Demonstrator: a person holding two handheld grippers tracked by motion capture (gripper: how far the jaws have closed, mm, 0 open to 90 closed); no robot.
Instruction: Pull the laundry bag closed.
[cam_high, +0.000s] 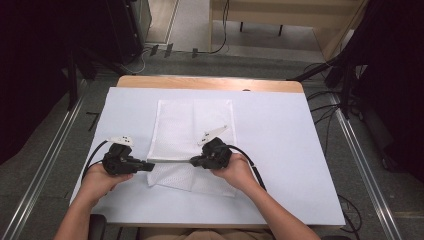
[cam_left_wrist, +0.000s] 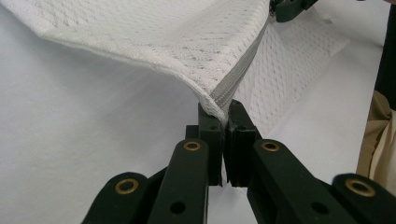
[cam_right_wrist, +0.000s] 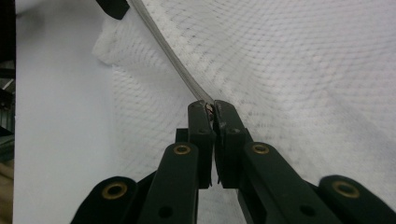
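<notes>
High view: a white mesh zipper bag (cam_high: 192, 135) is seen lying on the white table cover (cam_high: 280, 150), its near zipper edge (cam_high: 170, 161) lifted and stretched left to right between the left gripper (cam_high: 148, 166) and the right gripper (cam_high: 194, 161).
Left gripper view: the jaws are closed on the zipper's end; the bag (cam_left_wrist: 154, 42) rises beyond.
Right gripper view: the jaws are pinched on the zipper (cam_right_wrist: 173, 60); mesh (cam_right_wrist: 299, 70) lies far and right.
Obstacles: none are seen nearby.

The mesh bag (cam_high: 192, 131) is white with a dotted weave and a grey zip (cam_left_wrist: 233, 81). Both grippers (cam_high: 150, 165) (cam_high: 195, 161) are black, brass-riveted, on white cover (cam_high: 280, 150).
</notes>
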